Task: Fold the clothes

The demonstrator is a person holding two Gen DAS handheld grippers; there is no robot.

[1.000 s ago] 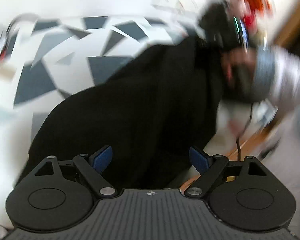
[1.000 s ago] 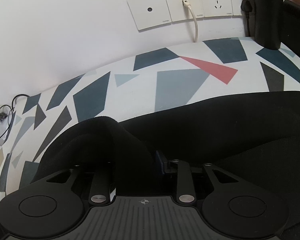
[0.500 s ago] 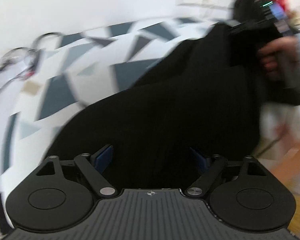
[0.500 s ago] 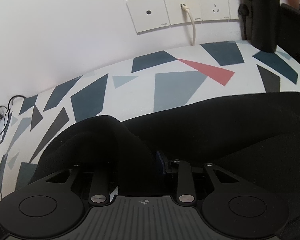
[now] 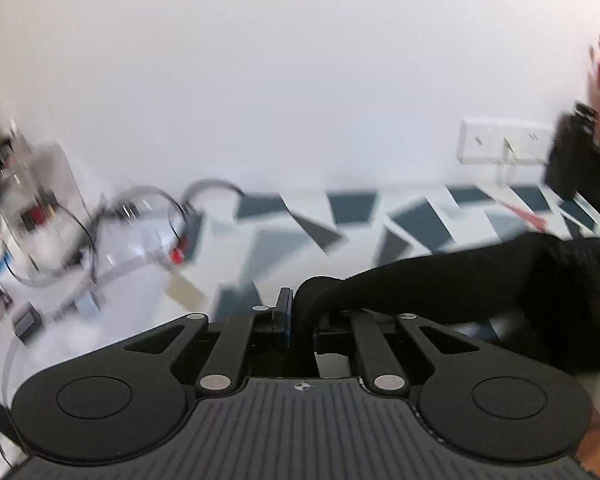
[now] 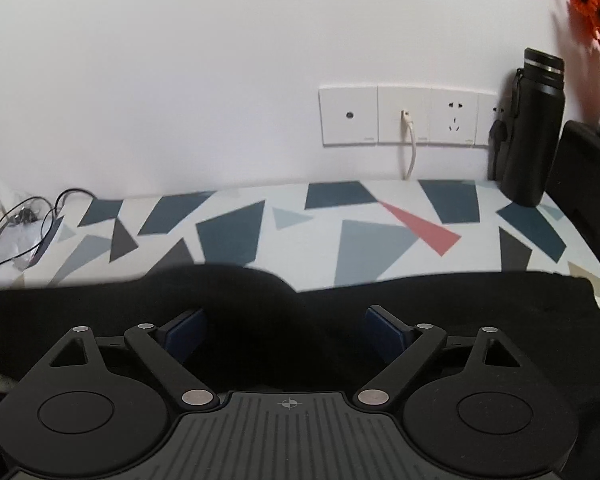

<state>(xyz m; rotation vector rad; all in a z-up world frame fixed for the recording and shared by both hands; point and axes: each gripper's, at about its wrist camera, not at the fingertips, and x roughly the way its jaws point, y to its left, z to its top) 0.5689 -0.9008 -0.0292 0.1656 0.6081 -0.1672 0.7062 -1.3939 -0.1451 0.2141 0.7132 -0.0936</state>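
Note:
A black garment (image 6: 460,308) lies across the table (image 6: 240,236), whose top has a pattern of grey, blue and red shapes. In the left wrist view my left gripper (image 5: 300,308) is shut on a rolled edge of the black garment (image 5: 480,280), which stretches away to the right above the table. My right gripper (image 6: 286,320) is opening, its blue pads (image 6: 188,328) wide apart. Black cloth lies under and between them, and the pads do not press on it.
A black bottle (image 6: 534,132) stands at the back right by the wall sockets (image 6: 404,116), with orange flowers (image 6: 596,4) above it. Loose cables (image 5: 140,216) and small items lie at the table's left end. The white wall runs just behind the table.
My left gripper has shut on the garment's edge and risen with it, its view swinging left. My right gripper has let go of the fold it held, spread wide and risen.

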